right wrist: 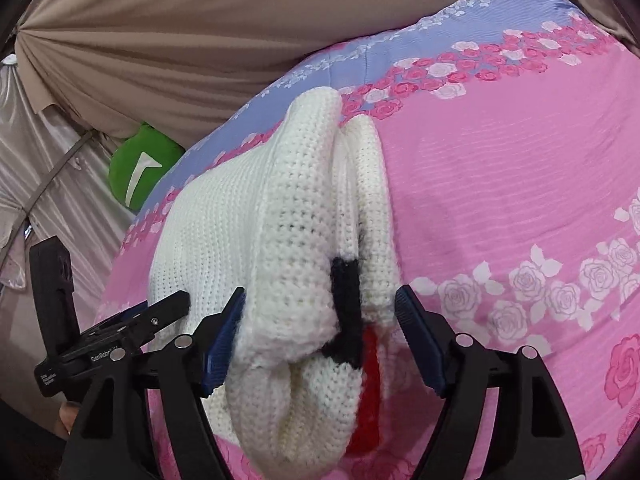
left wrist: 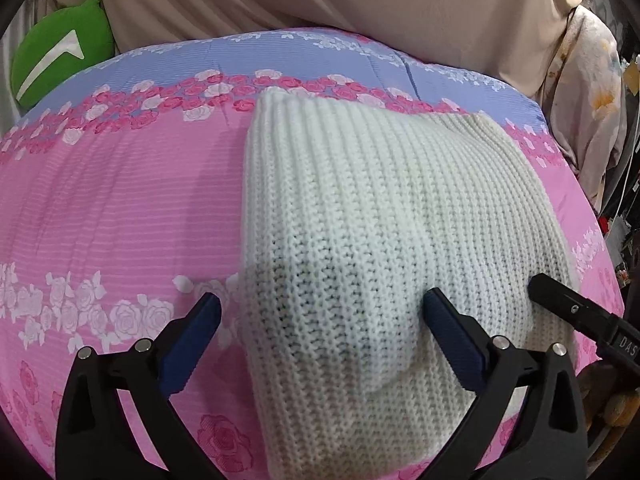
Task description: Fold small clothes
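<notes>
Both jaws wide — folded knit [left wrist: 360,216]

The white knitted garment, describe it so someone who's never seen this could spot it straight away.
Find the pink quilt printed with roses. On it lies the white knitted garment, folded over in chunky ribbed layers, between the open left gripper and right gripper. It is the only plain white knit, with black and red trim.

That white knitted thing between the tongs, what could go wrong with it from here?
The white knit bulges between both open tongs, so closing could pinch only the top layer and pull the fold apart. In the right view, black yarn and a red part sit in the folds; fingers might snag that trim. The soft floral bedspread could also get pinched underneath.
</notes>
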Available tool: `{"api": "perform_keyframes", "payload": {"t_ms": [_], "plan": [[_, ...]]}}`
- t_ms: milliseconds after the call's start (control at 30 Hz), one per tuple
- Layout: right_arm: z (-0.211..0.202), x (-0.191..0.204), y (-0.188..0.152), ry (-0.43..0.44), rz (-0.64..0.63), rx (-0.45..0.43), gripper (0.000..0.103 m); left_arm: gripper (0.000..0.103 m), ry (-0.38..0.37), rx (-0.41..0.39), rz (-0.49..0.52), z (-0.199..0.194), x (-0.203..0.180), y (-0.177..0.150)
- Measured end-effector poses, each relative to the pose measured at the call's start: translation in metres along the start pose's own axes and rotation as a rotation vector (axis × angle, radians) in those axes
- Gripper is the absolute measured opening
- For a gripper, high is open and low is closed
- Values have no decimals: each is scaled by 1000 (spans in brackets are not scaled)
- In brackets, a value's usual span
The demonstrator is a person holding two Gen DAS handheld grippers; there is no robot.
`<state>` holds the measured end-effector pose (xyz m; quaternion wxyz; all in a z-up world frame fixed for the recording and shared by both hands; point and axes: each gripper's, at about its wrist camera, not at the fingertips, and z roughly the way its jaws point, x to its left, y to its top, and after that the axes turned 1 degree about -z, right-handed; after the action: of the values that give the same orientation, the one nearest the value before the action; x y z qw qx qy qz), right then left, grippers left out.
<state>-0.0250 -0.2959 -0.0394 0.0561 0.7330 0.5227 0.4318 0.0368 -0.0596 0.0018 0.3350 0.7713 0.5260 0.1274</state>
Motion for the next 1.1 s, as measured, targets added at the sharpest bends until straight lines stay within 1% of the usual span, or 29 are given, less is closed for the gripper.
{"api": "perform_keyframes", "payload": {"t_ms": [133, 167, 200, 667, 733, 833, 867, 900, 933, 967, 1000, 1100], "plan": [[20, -10, 12, 46, 29, 33, 80, 98, -28, 8, -27, 7, 2, 6], [25, -9, 14, 71, 38, 24, 80, 98, -39, 13, -31, 10, 1, 7], [26, -10, 16, 77, 38, 24, 80, 98, -44, 18, -32, 13, -1, 9], [36, -7, 25, 120, 4, 20, 80, 98, -111, 16, -36, 35, -5, 16], [37, -4, 26, 119, 2, 18, 77, 98, -129, 13, -37, 37, -5, 17], [39, -4, 27, 121, 8, 21, 64, 98, -165, 1, -31, 35, -4, 17], [40, -5, 27, 131, 11, 25, 56, 93, -176, -4, -29, 33, -5, 17], [38, -3, 27, 138, 13, 22, 50, 84, -182, -16, -20, 29, -5, 18], [36, -2, 27, 136, 12, 12, 47, 78, -192, -31, -16, 24, -5, 18], [31, 1, 26, 127, 9, 0, 44, 66, -209, -49, -8, 16, -5, 19], [27, 6, 27, 116, 1, -13, 42, 56, -222, -63, 3, 9, -4, 21], [4, 29, 31, 111, -35, -73, 40, 47, -274, -100, 43, -13, -5, 28]]}}
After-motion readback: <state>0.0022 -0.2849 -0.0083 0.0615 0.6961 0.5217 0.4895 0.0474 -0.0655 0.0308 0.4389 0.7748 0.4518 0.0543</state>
